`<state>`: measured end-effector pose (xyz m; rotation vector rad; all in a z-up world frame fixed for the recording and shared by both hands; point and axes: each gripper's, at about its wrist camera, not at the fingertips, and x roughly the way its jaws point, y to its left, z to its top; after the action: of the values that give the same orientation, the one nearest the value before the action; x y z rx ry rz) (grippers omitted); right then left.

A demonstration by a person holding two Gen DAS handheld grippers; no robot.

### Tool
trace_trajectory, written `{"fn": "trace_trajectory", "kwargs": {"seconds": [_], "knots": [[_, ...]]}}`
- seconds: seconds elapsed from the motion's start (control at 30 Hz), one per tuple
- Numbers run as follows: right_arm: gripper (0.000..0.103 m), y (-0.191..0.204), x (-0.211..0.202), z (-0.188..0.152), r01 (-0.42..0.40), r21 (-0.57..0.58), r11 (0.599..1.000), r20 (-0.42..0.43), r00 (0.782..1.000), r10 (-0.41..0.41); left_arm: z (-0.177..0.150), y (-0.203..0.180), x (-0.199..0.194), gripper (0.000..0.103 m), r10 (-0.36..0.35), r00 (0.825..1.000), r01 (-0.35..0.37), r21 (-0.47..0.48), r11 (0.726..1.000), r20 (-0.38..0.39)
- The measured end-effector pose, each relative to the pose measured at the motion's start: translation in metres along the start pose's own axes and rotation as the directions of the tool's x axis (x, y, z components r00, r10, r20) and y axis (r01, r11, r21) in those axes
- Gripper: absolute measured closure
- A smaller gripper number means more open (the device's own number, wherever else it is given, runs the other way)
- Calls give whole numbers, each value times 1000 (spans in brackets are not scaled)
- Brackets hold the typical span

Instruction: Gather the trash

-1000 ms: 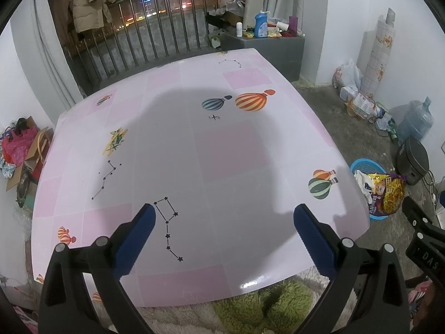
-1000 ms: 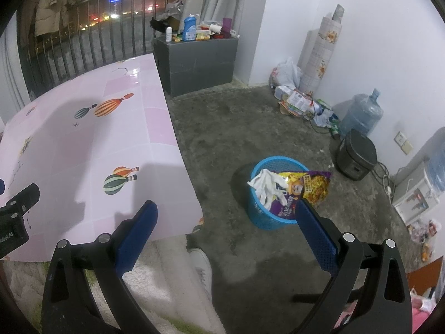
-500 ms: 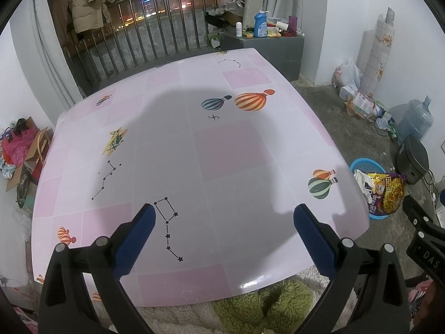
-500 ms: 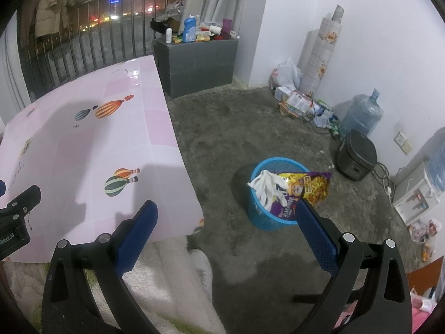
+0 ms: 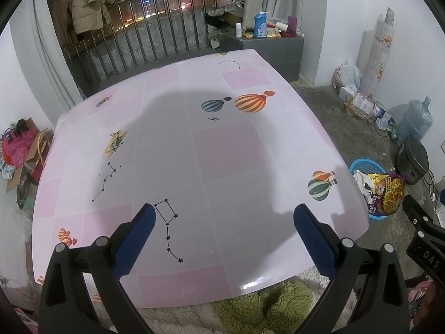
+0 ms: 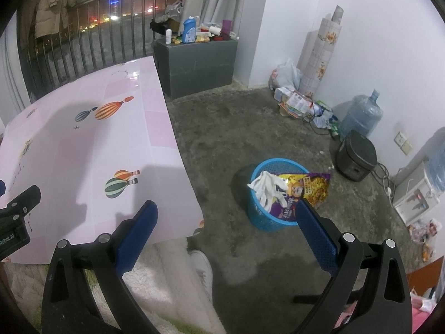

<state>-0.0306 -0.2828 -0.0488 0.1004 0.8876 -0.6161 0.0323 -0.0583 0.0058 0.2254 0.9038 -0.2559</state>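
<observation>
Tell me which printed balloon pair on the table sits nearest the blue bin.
The green-and-orange balloon pair by the table's near right edge, closest to the blue bin; the blue-and-orange striped pair lies farther back.

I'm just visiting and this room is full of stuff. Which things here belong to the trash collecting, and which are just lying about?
Part of the job:
- blue basket
- snack bag in it
- white glove in it
- left gripper, open
- right gripper, open

Just lying about:
- pink table
- water jug
- detergent bottle
- hanging coat

"DAS" on right gripper (image 5: 425, 253)
</observation>
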Motion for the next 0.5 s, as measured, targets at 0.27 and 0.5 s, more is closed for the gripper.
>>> {"fn": "trace_trajectory", "kwargs": {"seconds": [0.27, 0.5], "knots": [[8, 0, -1, 0, 1, 0, 1000, 0, 1000, -1, 0, 0, 0, 6, 0, 1000, 0, -1, 1000, 0], [8, 0, -1, 0, 3, 2, 1000, 0, 1000, -3, 1, 0, 0, 6, -1, 1000, 1, 0, 1000, 0]]}}
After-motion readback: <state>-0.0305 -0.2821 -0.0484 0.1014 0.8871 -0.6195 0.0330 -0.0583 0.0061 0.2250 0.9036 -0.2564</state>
